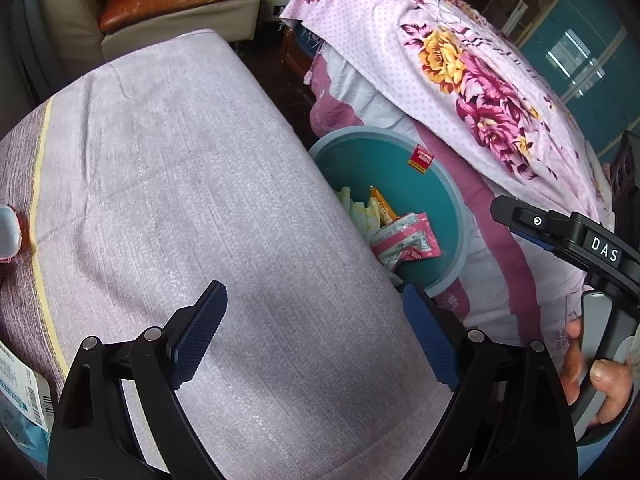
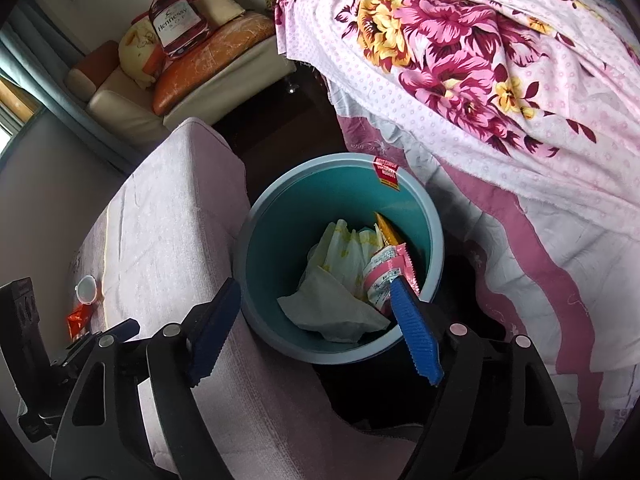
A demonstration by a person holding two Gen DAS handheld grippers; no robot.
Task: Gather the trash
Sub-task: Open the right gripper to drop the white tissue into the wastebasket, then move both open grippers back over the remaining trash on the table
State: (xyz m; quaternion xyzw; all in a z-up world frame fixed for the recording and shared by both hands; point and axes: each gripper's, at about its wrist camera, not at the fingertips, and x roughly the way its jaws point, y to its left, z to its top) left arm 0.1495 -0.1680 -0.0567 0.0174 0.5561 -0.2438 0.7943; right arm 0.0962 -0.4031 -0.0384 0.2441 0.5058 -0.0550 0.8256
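Right gripper hangs over the bin, jaws wide, nothing between the pads. The tissue lies inside on top of the pile, next to a pink wrapper and an orange stick pack.

Left gripper is also wide and empty, over the lilac-covered table.

Trash not yet binned: a white cap and an orange wrapper, both near the table's left edge in the right wrist view.

Handling, my guess: the wrapper is light, crinkly foil — pinch it flat across the middle, it will flex and may slip. The cap is small, stiff and smooth — grip it across the rim, since it could pop out of the pads.
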